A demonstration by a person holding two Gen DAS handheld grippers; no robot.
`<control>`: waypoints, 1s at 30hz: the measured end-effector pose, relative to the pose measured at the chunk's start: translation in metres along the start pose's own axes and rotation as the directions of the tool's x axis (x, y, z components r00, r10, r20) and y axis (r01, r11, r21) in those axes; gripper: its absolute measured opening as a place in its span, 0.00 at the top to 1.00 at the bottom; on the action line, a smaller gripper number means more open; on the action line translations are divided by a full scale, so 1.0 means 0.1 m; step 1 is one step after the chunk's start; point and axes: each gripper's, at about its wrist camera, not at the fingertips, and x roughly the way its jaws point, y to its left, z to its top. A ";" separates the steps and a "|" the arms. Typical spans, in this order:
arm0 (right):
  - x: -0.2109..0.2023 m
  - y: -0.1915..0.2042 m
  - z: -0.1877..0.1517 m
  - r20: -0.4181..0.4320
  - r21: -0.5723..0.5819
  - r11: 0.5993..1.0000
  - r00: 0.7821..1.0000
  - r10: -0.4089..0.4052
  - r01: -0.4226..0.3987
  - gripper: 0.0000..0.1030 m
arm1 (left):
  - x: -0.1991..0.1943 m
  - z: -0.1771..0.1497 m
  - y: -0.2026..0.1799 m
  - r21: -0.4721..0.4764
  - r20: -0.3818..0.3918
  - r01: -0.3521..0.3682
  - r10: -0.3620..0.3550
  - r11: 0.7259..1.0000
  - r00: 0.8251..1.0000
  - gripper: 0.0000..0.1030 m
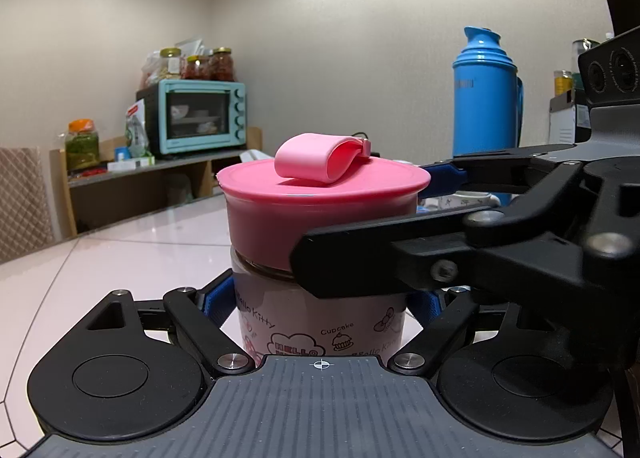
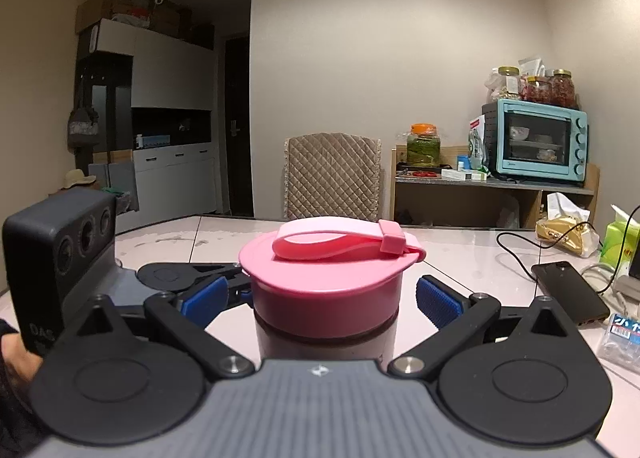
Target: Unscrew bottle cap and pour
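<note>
Left gripper (image 1: pixel 320 304): near level, clamped on printed pink glass bottle (image 1: pixel 320 322) standing on white table (image 1: pixel 120 258). Right gripper (image 2: pixel 324 298): near level, jaws wide apart, straddling pink screw cap (image 2: pixel 326 294), pads clear.

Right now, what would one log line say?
left gripper: shut on pink printed bottle | right gripper: open around pink screw cap | cap on

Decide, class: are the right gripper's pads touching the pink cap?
Apart. The right wrist view shows table on both sides between the blue pads of the right gripper and the pink cap.
</note>
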 end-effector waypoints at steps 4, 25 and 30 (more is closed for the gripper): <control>0.07 -0.01 -0.02 -0.007 0.002 1.000 1.000 -0.020 0.020 0.02 | 0.00 0.00 0.00 0.000 0.000 0.000 0.000 1.000 1.000 0.13; 0.09 0.05 -0.02 0.014 -0.004 1.000 1.000 -0.028 0.028 0.17 | 0.01 0.00 -0.01 0.000 0.000 0.000 0.000 1.000 1.000 0.13; 0.09 -0.05 -0.01 0.009 -0.034 0.998 0.999 0.049 -0.048 0.17 | 0.01 0.00 -0.01 0.000 0.000 0.000 0.000 1.000 1.000 0.13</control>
